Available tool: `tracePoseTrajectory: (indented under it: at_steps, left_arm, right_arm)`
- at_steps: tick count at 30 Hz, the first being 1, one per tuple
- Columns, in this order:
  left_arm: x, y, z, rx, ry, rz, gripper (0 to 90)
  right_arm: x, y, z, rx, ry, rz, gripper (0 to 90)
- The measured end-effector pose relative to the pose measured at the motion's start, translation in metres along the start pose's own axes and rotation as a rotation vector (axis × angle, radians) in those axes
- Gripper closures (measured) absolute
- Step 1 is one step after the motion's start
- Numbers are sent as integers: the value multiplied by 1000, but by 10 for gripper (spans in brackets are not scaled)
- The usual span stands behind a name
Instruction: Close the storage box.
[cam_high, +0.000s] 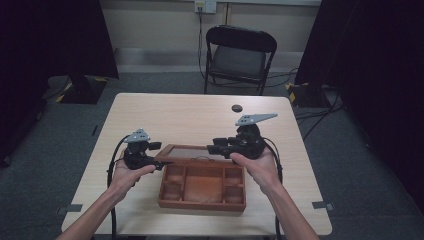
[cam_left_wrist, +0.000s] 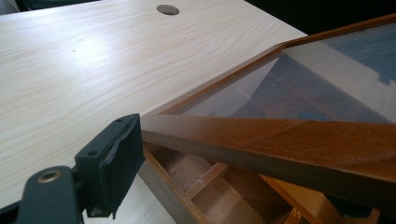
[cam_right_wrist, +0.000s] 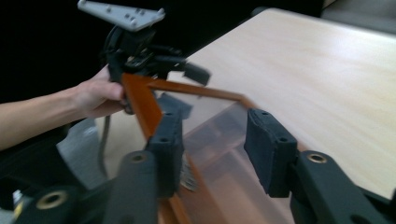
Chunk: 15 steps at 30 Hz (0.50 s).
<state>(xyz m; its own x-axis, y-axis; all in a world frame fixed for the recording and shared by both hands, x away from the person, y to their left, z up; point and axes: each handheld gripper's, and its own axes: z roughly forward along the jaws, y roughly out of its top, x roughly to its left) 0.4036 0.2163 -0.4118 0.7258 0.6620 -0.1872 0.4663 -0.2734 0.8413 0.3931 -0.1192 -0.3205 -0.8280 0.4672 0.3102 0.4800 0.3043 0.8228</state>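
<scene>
Item: wooden compartment box (cam_high: 202, 186), near table (cam_high: 150, 112) front edge | glass-paned lid (cam_left_wrist: 299, 93) raised, left gripper (cam_high: 150, 156) clamped on its frame corner | right gripper (cam_right_wrist: 212, 140) spread wide, empty | Risk: single-corner hold; lid may slip, slam.

A box (cam_high: 202, 187) is being kept on the table (cam_high: 175, 115), near its front edge, with a lid (cam_high: 192, 150) raised behind it. The lid is being flanked by the left gripper (cam_high: 159, 156) and the right gripper (cam_high: 216, 146). A chair (cam_high: 239, 57) is being kept behind the table.
</scene>
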Motion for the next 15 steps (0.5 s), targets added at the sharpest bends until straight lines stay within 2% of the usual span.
tracePoseTrajectory:
  at_steps: [1, 2, 5, 7, 12, 15]
  left_arm:
    - [-1, 0, 0, -1, 2, -2, 158]
    - [0, -2, 0, -3, 3, 2, 158]
    - [-1, -2, 0, -4, 3, -1, 158]
    - [-1, -3, -1, 0, 2, 3, 160]
    - [-1, -4, 1, 2, 1, 2, 160]
    - [-1, -4, 1, 2, 5, 4, 159]
  right_arm:
    - [0, 0, 0, 0, 0, 0, 628]
    - [3, 0, 6, 19, 25, -7, 678]
    - [3, -1, 12, 50, 74, 5, 748]
    - [4, -3, 14, 54, 77, 4, 780]
    - [2, -6, 18, 84, 105, 29, 778]
    - [2, -7, 20, 97, 104, 33, 753]
